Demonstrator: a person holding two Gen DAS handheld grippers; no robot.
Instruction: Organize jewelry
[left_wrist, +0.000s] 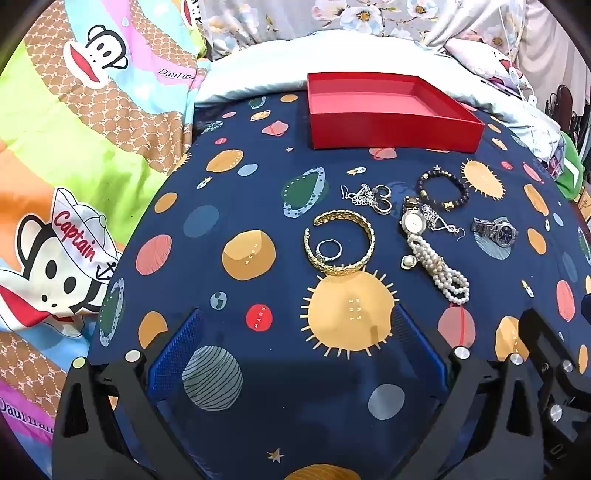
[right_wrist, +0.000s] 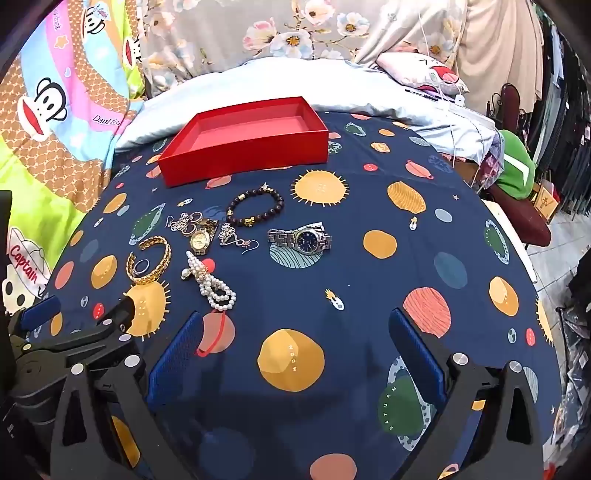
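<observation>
planet-print cloth (left_wrist: 258, 192) underneath; left fingers (left_wrist: 177, 354) and right fingers (right_wrist: 177, 354) spread wide, holding nothing

Navy space-print cloth (right_wrist: 369, 280) with planets and suns is covering the work surface. A pale blue-white duvet (right_wrist: 229, 85) is lying bunched behind it. A cartoon monkey blanket (left_wrist: 74, 155) in green, pink, and brown is filling the left side. Grey floral fabric (right_wrist: 258, 29) is hanging at the back, with beige cloth (right_wrist: 498, 44) draping beside it. A green item (right_wrist: 517, 170) is sitting at the right edge, near a dark metal chair back (right_wrist: 511, 99). Tiled floor (right_wrist: 554, 243) is showing far right. Light is falling evenly, bright.
</observation>
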